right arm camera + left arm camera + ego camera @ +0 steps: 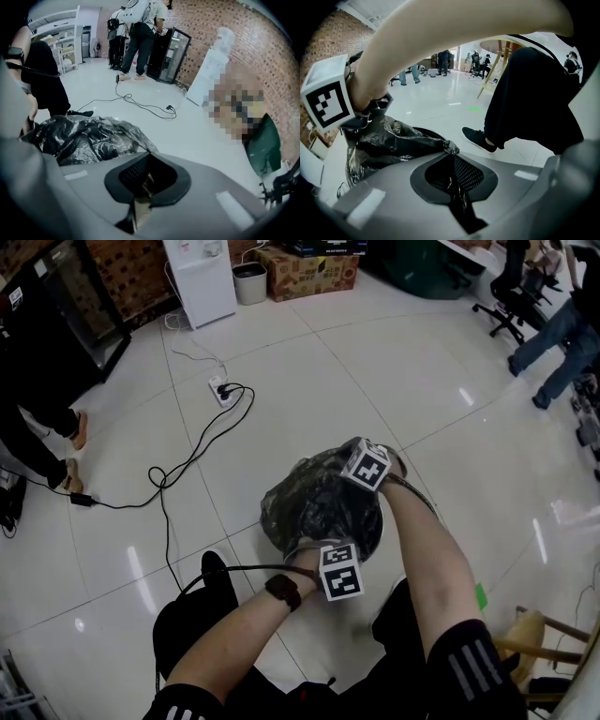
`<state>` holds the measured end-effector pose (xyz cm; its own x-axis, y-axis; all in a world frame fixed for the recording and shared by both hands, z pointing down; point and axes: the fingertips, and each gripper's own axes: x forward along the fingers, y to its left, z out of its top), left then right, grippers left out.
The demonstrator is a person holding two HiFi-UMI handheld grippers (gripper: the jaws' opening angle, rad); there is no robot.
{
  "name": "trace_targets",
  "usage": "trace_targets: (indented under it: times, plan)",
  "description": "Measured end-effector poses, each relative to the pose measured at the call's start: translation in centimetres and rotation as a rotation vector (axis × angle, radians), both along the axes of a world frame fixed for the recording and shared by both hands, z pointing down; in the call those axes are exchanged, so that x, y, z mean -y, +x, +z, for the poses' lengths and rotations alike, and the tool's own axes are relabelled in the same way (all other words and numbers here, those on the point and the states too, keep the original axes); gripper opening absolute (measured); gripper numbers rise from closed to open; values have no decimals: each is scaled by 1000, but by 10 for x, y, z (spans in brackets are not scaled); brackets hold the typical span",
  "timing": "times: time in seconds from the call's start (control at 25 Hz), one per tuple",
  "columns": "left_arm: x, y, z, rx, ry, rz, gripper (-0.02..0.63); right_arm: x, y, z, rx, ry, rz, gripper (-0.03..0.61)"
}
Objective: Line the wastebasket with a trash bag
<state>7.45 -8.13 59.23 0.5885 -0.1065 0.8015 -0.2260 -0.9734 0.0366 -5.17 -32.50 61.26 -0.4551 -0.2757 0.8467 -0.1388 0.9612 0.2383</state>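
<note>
Seen from the head view, one crumpled black plastic trash bag (309,502) is bunched over the mouth of one round dark wastebasket (374,531), which stands on the glossy white tiled floor (309,381) just in front of the person's legs. Two tools are at it. The left hand-held gripper (323,554) is at the near edge and the right hand-held gripper (354,454) at the far edge.

Only the gripper views show the jaws. The left hand-held gripper (453,180) is pinched tight on a strand of the bag (389,145), with an arc of the basket's rim (425,132) behind. The right hand-held gripper (140,187) is also closed narrow — a glossy sliver of film seems caught in it, the bag (84,136) heaped to its left.

One white power strip (219,389) with a black cable lies farther off; a red brick wall (243,51) shows clearly in the right gripper view.
</note>
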Motion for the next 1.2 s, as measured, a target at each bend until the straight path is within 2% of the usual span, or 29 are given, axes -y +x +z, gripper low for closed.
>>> trace_targets:
  times: [0.2,0.36,0.48,0.68,0.84,1.0,1.2]
  plan:
    - [27,-20,7,22,38,-95,8,-7,-5,-45,92,45,-9,6]
    - [38,-29,11,38,23,-141,34,-33,9,-90,132,72,-44,6]
    - [34,-32,16,59,13,-127,53,-64,27,-113,138,69,-58,6]
    - [29,-40,25,104,39,-88,117,-121,63,-126,153,-9,-23,6]
    - [26,-44,20,100,54,-78,135,-164,90,-127,172,-84,41,6]
    - [14,-48,10,95,58,-52,147,-204,98,-124,212,-149,93,6]
    - [-11,-57,-10,54,20,-21,153,-238,98,-101,187,-178,72,6]
